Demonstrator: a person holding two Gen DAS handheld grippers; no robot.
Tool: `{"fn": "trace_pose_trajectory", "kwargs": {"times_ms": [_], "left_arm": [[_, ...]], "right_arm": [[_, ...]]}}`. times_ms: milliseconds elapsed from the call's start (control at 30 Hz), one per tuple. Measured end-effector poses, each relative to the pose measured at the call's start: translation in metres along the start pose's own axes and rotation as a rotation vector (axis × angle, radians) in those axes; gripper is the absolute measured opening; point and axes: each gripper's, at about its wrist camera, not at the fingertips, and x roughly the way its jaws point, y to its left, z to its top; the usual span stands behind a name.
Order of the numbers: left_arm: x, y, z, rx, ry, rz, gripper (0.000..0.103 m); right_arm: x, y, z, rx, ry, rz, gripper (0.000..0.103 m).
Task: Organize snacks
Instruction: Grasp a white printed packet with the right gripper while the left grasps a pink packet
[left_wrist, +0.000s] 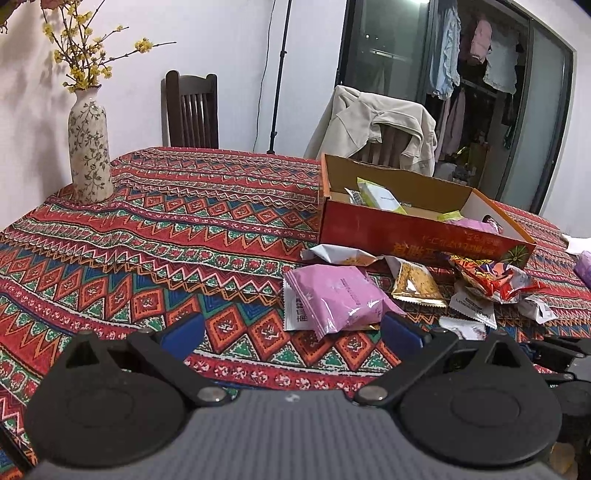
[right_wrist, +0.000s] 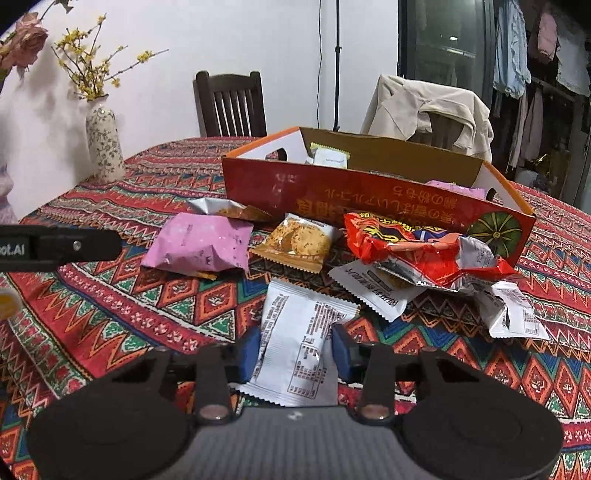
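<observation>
My right gripper (right_wrist: 294, 354) is shut on a white snack packet (right_wrist: 299, 343), its blue pads pressing the packet's two sides just above the patterned tablecloth. Beyond it lie a pink packet (right_wrist: 199, 243), a clear cracker packet (right_wrist: 295, 240), a crumpled red bag (right_wrist: 417, 243) and more white packets (right_wrist: 373, 291). Behind them stands the red cardboard box (right_wrist: 332, 192) with a few packets inside. My left gripper (left_wrist: 291, 336) is open with nothing between its fingers. The pink packet (left_wrist: 332, 299) lies just ahead of it, and the box (left_wrist: 406, 229) stands further right.
A flowered vase (left_wrist: 90, 147) with yellow blossoms stands at the table's far left. A dark wooden chair (left_wrist: 192, 110) and a chair draped with a beige jacket (left_wrist: 373, 125) stand behind the table. Bare tablecloth (left_wrist: 166, 229) stretches left of the box.
</observation>
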Motion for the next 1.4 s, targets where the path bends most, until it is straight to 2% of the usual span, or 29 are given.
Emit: {"fn": "trace_pose_trajectory", "kwargs": {"times_ms": [400, 633, 833, 967, 1200, 1400], "left_arm": [[0.010, -0.011, 0.012, 0.021, -0.005, 0.012, 0.103], [0.027, -0.033, 0.023, 0.057, 0.001, 0.024, 0.103], [0.050, -0.057, 0.030, 0.087, 0.020, 0.056, 0.103], [0.067, -0.068, 0.033, 0.073, 0.033, 0.080, 0.103], [0.086, -0.078, 0.023, 0.122, 0.028, 0.156, 0.103], [0.098, -0.078, 0.015, 0.136, 0.054, 0.144, 0.103]], "right_arm": [[-0.038, -0.025, 0.018, 0.003, -0.213, -0.042, 0.040], [-0.031, -0.059, 0.035, 0.033, -0.281, -0.115, 0.040], [-0.019, -0.081, 0.033, 0.105, -0.305, -0.134, 0.040], [-0.019, -0.082, 0.026, 0.107, -0.311, -0.144, 0.040], [-0.014, -0.078, 0.019, 0.100, -0.285, -0.155, 0.041], [-0.014, -0.078, 0.017, 0.100, -0.278, -0.155, 0.041]]}}
